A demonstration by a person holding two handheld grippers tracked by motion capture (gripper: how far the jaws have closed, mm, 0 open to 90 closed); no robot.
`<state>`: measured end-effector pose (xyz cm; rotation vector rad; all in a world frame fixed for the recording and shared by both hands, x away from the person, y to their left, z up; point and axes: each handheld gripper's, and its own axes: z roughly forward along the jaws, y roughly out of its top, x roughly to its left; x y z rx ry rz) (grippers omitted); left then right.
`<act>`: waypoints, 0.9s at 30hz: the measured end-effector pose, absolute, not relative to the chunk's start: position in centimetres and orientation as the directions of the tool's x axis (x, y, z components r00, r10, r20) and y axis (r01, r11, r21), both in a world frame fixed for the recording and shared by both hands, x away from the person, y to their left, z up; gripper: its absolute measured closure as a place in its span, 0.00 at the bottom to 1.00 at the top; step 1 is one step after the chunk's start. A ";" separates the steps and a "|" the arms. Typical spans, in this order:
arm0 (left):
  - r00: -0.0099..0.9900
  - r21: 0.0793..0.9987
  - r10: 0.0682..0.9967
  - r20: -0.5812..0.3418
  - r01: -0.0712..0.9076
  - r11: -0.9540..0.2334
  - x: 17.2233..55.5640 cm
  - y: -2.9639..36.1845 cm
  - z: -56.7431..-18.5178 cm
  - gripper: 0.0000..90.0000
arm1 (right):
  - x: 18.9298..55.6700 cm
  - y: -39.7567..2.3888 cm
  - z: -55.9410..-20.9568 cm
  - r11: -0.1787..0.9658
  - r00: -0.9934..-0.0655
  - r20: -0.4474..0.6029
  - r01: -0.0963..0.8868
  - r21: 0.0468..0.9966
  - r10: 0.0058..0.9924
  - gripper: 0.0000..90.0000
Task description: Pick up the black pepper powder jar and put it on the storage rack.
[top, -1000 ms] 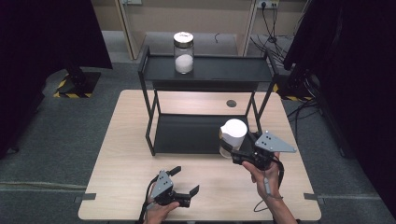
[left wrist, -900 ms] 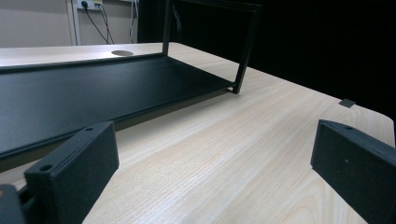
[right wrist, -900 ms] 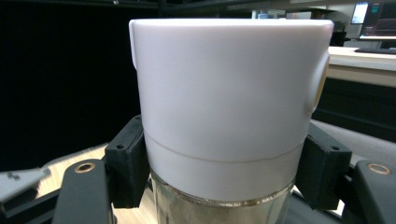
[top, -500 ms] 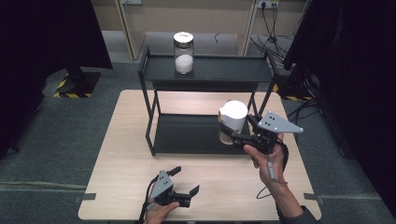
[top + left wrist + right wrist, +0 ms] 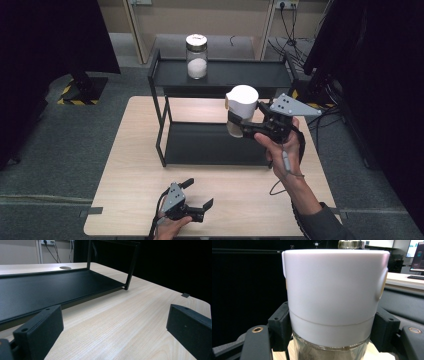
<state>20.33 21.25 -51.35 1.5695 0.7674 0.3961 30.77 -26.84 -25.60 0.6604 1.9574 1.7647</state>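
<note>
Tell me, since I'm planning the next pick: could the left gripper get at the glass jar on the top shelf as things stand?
Probably yes. The left gripper is open and empty, and the glass jar stands alone on the top shelf, though at the far side.

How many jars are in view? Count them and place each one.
2. A glass jar stands on the rack's top shelf; a white-lidded jar is clamped in the right gripper above the lower shelf.

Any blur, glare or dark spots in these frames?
High view: sharp at the table, black at both sides. Left gripper view: jaws soft up close, shelf crisp. Right gripper view: the jar's white lid bright but not blown out, left background dark.
</note>
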 end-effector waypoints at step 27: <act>0.718 0.970 0.672 -0.181 0.241 0.003 20.3 21.3 -51.3 0.00 | 35.5 -22.8 -18.5 0.070 -0.687 0.003 0.078 0.995 0.727 0.34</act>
